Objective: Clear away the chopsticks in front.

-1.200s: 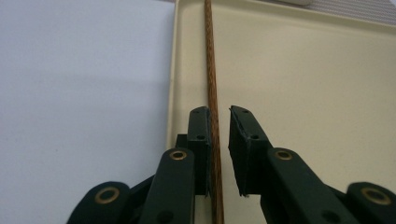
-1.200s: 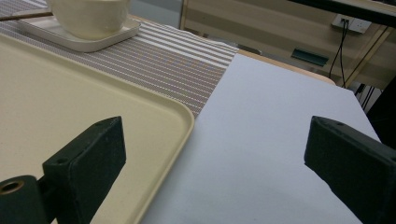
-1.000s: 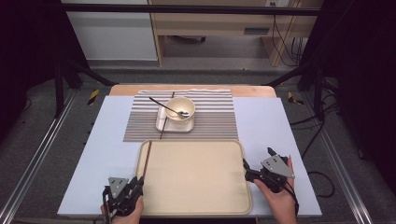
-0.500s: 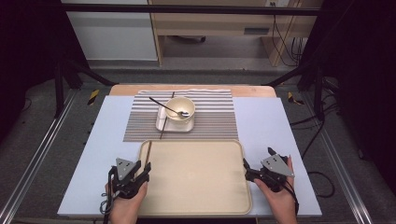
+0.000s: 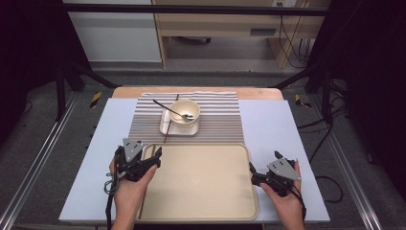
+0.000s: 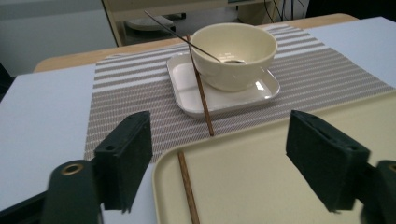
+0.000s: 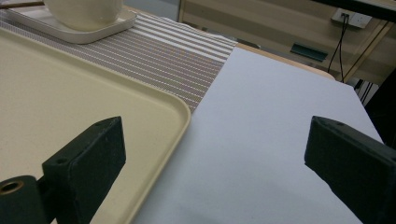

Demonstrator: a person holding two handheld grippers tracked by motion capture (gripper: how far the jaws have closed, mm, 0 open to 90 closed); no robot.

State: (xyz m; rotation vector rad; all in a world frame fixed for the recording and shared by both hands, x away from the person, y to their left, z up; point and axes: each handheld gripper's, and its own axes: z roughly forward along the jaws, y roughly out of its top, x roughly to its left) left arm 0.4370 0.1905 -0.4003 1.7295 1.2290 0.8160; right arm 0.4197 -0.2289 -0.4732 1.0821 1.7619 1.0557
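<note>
- Currently your left gripper [image 5: 154, 157] sits over the near-left corner of the cream tray [image 5: 201, 211], jaws spread wide with nothing between them; the left gripper view shows one jaw outside the tray rim and one over the tray floor.
- Your right gripper [image 5: 252, 173] rests at the tray's right edge, jaws also wide apart and empty. In the right gripper view one jaw is over the tray's corner, the other over the pale blue table cover [image 5: 273, 129].
- One brown chopstick [image 6: 187, 189] lies on the tray floor, just inside its left rim.
- A second chopstick [image 6: 201, 91] lies across the square white plate [image 5: 165, 126], its near end on the striped placemat [image 5: 218, 120], close to the tray's far edge.
- Bowl [image 5: 185, 111], cream, upright, stands on that plate.
- A thin metal utensil [image 5: 173, 110] leans in the bowl, handle sticking out to the far left over the rim.
- Placemat lies beyond the tray; the tray's far edge touches or overlaps it, hard to tell which.
</note>
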